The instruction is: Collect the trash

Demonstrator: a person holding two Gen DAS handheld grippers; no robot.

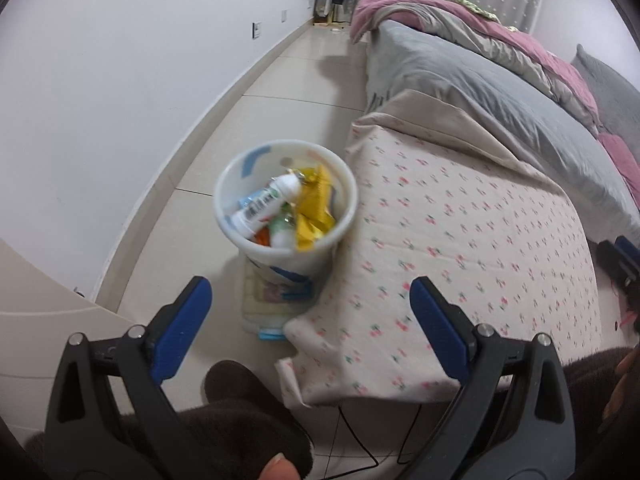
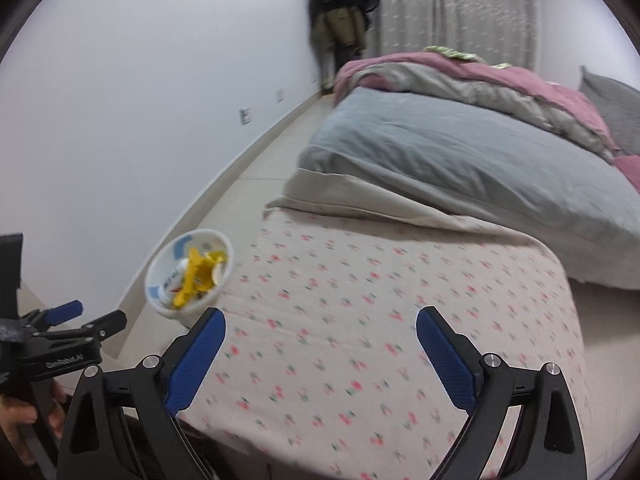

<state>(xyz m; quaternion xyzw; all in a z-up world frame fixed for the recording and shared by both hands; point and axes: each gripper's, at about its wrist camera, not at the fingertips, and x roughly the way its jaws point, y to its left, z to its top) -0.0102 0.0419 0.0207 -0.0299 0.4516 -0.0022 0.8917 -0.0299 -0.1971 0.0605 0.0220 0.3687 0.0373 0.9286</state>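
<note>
A white trash bin (image 1: 347,196) stands on the floor against the bed's left edge. It holds a white tube (image 1: 267,204), yellow wrappers (image 1: 316,212) and other small items. My left gripper (image 1: 310,294) is open and empty, just in front of and above the bin. The bin also shows in the right wrist view (image 2: 154,280) at the left, with yellow wrappers (image 2: 198,276) in it. My right gripper (image 2: 320,326) is open and empty over the floral sheet (image 2: 380,320). The left gripper (image 2: 80,316) shows at the far left there.
The bed carries the floral sheet (image 1: 460,248), a grey duvet (image 1: 480,92) and pink bedding (image 1: 540,52). A white wall (image 1: 120,100) runs along the left. A flat packet (image 1: 268,304) lies on the floor tiles under the bin. Clothes hang in the far corner (image 2: 340,20).
</note>
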